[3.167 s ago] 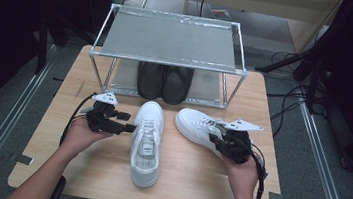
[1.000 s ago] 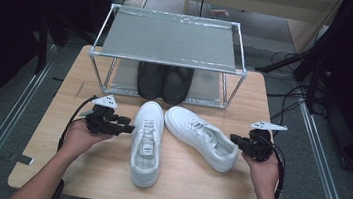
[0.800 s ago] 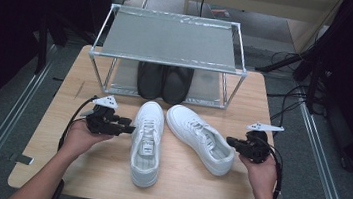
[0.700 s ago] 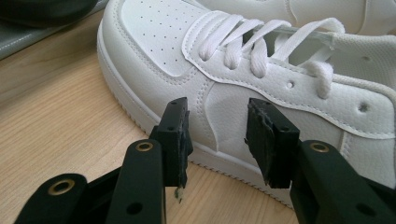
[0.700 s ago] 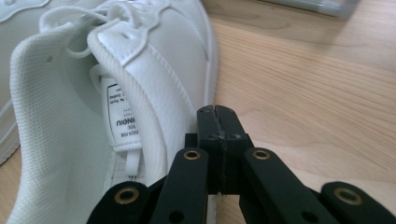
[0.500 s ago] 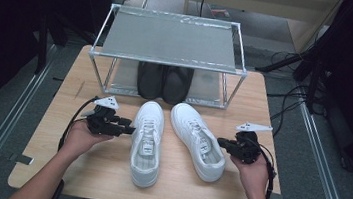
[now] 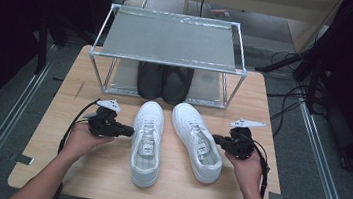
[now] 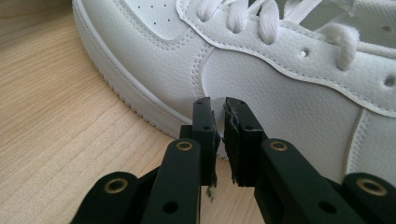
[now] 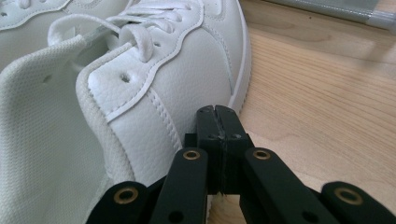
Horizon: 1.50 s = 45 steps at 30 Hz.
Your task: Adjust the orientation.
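Observation:
Two white sneakers lie side by side on the wooden table, toes toward the rack: the left one [image 7: 147, 144] straight, the right one [image 7: 197, 142] slightly angled. My left gripper [image 7: 130, 131] points at the left sneaker's outer side [image 8: 289, 93]. Its jaws [image 8: 219, 105] have just been closing and now leave only a thin gap, with nothing between them. My right gripper [image 7: 215, 139] is shut and empty. Its tips [image 9: 215, 111] rest against the right sneaker's outer side [image 9: 154, 93], near the heel collar.
A metal wire rack [image 7: 171, 38] stands at the back of the table, with a pair of black shoes [image 7: 164, 80] on its lower level. Bare tabletop [image 7: 95, 176] lies in front of the sneakers. Cables trail from both grippers.
The right sneaker has swung from a diagonal lie to nearly parallel with the left one, as my right gripper moved leftward against it. The left hand has stayed in place.

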Tool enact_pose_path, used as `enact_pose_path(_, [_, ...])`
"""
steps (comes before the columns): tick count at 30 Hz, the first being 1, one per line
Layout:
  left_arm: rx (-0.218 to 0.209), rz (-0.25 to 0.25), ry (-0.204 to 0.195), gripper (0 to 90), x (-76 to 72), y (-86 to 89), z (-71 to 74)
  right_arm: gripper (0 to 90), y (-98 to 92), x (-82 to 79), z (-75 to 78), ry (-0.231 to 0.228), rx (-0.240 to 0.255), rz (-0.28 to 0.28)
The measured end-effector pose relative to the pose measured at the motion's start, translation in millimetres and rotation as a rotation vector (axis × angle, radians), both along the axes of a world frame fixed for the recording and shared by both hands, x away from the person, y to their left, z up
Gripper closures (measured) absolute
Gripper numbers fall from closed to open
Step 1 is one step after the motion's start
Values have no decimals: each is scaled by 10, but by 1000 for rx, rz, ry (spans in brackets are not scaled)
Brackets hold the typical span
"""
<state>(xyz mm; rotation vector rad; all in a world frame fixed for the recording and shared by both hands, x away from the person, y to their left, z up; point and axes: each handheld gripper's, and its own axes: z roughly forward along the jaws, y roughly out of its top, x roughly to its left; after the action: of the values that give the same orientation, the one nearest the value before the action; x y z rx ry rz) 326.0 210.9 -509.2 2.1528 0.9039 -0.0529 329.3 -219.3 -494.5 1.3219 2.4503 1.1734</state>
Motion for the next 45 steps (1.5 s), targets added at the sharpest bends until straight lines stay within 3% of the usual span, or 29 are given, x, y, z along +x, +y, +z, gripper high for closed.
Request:
enact_pose_path(3, [22,5,-29,828,-33,-31,4,900,23,24,-4,-1,-3,4])
enact_pose_path(8, [9,17,-22,819,-44,-32,-6,900,44,55,-4,1,-12,7])
enact_pose_path(12, [25,24,-39,820,-62,-49,-1,900,55,76,-9,2,-11,8])
enact_pose_path(15, [5,24,-18,824,-58,-41,-9,900,64,86,-4,3,-15,10])
enact_pose_path(17, [-36,2,17,886,-54,-42,-29,900,69,91,-3,5,-16,11])
enact_pose_path(26, [-19,15,7,899,-81,-72,-14,900,88,112,0,-3,-24,15])
enact_pose_path(29, [-32,-26,6,900,-90,-104,-25,900,95,115,2,-1,-25,12])
enact_pose_path(33, [4,-70,-27,900,-133,-257,-5,900,96,116,3,-3,-28,13])
enact_pose_path(45, [-7,-139,-17,900,-199,-539,-14,900,104,116,5,-4,-31,10])
